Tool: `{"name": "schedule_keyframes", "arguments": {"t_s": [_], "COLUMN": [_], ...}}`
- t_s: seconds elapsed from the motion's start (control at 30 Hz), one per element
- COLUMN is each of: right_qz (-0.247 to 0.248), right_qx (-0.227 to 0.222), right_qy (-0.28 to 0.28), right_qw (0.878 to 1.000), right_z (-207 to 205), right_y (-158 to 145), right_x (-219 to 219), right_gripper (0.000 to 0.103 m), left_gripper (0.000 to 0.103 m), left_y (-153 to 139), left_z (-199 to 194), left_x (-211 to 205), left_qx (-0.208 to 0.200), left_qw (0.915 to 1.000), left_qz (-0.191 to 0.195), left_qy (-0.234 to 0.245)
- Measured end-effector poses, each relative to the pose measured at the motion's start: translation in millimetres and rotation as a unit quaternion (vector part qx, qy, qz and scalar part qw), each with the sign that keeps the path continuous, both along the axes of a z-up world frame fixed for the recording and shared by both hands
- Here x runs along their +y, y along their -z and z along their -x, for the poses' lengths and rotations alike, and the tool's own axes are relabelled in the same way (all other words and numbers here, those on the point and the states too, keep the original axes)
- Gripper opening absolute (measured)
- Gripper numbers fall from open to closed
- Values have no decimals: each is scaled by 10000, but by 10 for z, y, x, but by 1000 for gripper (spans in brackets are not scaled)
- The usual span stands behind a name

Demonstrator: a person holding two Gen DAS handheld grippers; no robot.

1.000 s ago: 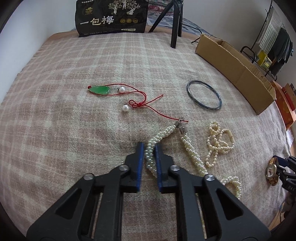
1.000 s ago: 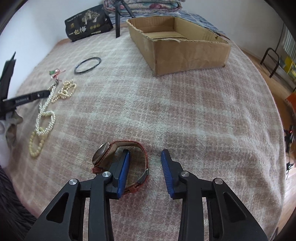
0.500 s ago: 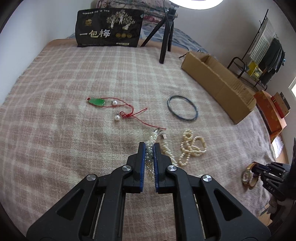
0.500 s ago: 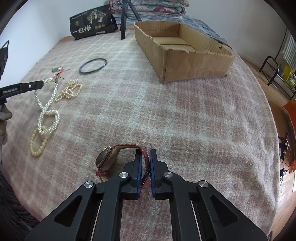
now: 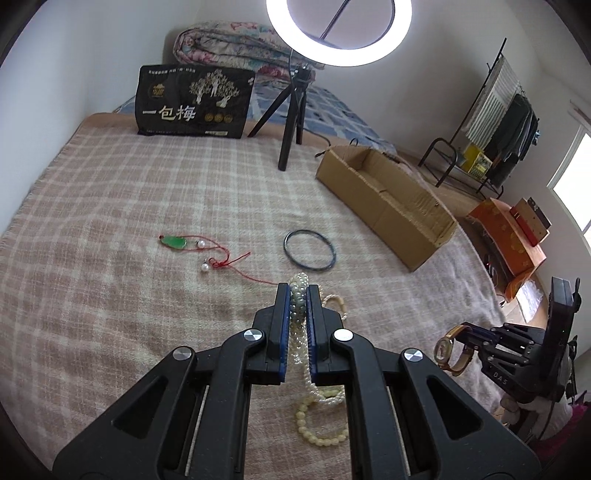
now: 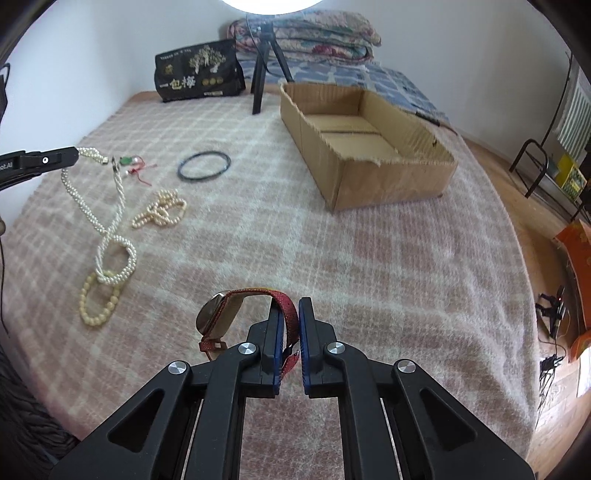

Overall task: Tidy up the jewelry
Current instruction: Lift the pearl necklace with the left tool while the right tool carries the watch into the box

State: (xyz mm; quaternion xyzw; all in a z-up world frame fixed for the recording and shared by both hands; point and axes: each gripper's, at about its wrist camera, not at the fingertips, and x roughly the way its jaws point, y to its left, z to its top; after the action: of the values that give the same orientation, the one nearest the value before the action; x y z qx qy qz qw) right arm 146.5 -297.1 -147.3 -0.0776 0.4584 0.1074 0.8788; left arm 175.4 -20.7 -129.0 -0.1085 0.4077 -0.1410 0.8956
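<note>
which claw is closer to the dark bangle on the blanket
Left. The left claw, holding the pearl necklace, sits just short of the dark bangle. The right claw, clamping the watch, is well nearer the blanket's edge.

Pearl necklace (image 5: pixel 300 343) partly hidden between pads, ring light (image 5: pixel 338 33) top cut off

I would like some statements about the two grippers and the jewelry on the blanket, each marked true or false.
1. The left gripper is shut on the pearl necklace. True.
2. The right gripper holds the dark bangle. False: it is shut on the strap of the watch; the bangle lies on the blanket.
3. The cardboard box already contains jewelry. False: no jewelry shows inside it.
4. The green pendant lies on the blanket, ungripped. True.
</note>
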Motion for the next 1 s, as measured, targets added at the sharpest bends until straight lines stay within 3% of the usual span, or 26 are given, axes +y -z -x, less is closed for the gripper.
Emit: {"name": "schedule_keyframes", "arguments": {"t_s": [0.43,0.7,1.0], "right_qz": [10,-5,-54], "right_qx": [-419,-498,-732], "right_qy": [-67,-49,-77], "right_qw": [9991,9987,9973], "right_z": [13,43,12], "right_y": [-228,-283,-480], "right_x": [106,104,119], "right_gripper": [6,6,6], "left_gripper": [6,6,6], "left_y": [-430,-559,-842], "left_z": [178,271,270], "left_x": [-135,-189,-253], "left_qx": [-777,-1076,-1320], "left_qw": [9969,9939,9909], "left_qz": [-95,-239,-74], "left_qy": [66,106,244]}}
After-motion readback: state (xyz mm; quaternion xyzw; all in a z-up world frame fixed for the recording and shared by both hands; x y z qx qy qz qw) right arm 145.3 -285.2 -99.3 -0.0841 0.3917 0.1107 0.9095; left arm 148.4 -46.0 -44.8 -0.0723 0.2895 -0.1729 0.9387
